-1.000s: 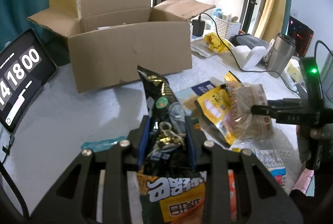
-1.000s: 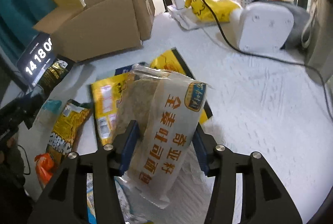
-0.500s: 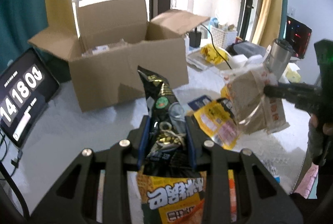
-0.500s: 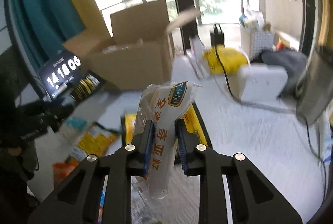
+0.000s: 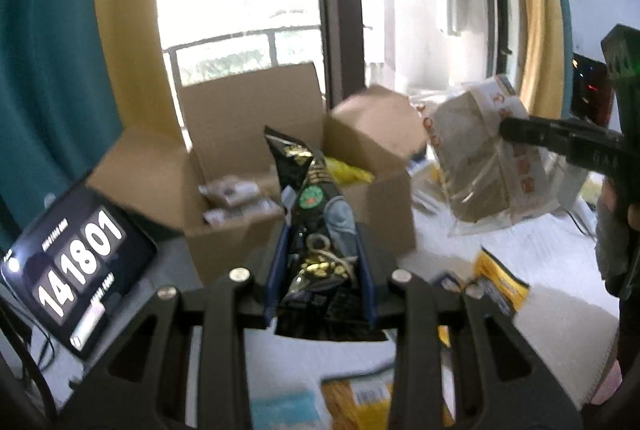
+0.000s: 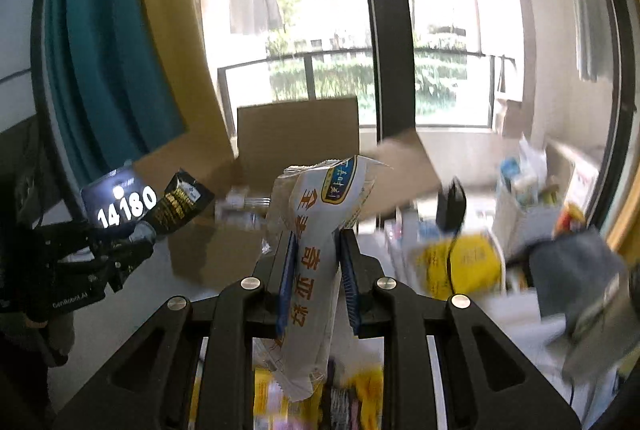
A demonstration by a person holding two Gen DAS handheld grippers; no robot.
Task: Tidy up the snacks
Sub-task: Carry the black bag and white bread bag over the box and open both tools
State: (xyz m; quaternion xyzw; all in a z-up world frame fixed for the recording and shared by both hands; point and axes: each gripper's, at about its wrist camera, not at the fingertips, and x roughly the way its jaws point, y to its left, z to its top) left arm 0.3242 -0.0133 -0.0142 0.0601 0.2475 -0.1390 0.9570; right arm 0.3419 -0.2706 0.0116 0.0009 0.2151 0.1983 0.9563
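Left claw [image 5: 322, 262] clamped on black snack bag [image 5: 316, 214], right claw [image 6: 316, 270] clamped on white snack packet [image 6: 320, 250]; both raised before the cardboard box [image 5: 248, 166].

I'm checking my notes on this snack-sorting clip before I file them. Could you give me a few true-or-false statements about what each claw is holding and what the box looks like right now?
1. The left claw is shut on a black snack bag. True.
2. The right claw is open, holding nothing. False: it is shut on a clear bread package with orange lettering.
3. The cardboard box has its flaps open. True.
4. The box holds nothing. False: small wrapped packets and something yellow lie inside.
5. The tablet clock sits right of the box. False: it is on the left in the left wrist view.
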